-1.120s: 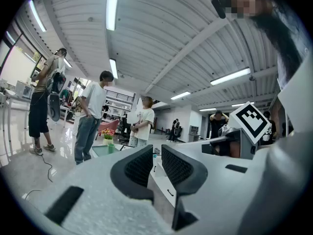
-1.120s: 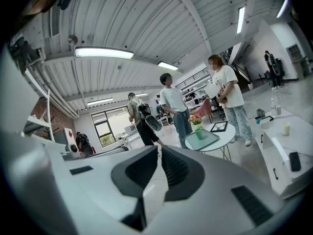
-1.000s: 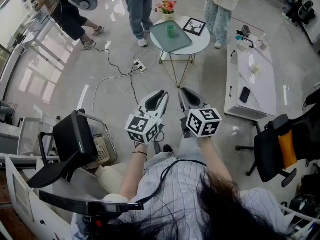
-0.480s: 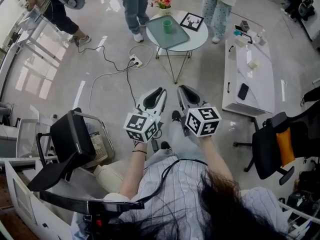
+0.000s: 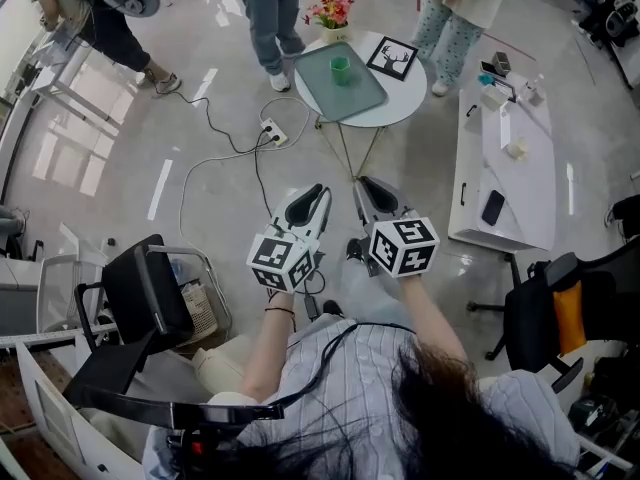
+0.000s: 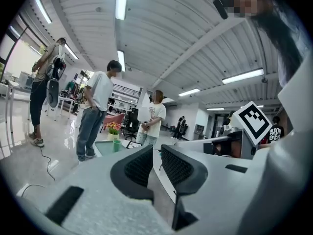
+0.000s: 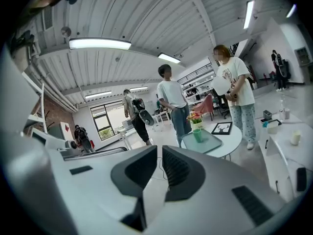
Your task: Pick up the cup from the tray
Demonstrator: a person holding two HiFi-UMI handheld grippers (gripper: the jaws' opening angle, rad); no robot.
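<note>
A small green cup (image 5: 341,66) stands on a pale green tray (image 5: 352,93) on a round white table (image 5: 400,96), far ahead across the floor. My left gripper (image 5: 320,192) and right gripper (image 5: 364,184) are held side by side at chest height, pointing toward that table. Both are shut with nothing in them. The left gripper view shows the cup (image 6: 116,145) small and distant, left of my left gripper (image 6: 157,153). The right gripper view has the cup (image 7: 197,135) on the tray (image 7: 209,143), beyond my right gripper (image 7: 160,154).
Two people stand at the table's far side and a third at the far left. A flower pot (image 5: 332,16) and a framed picture (image 5: 391,58) share the table. A power strip (image 5: 272,130) with cables lies on the floor. A long white desk (image 5: 505,158) runs along the right, and a black chair (image 5: 145,293) sits at the left.
Both grippers have travelled forward together toward the round table, still shut. The black chair and the floor cables have slid back in the head view.
</note>
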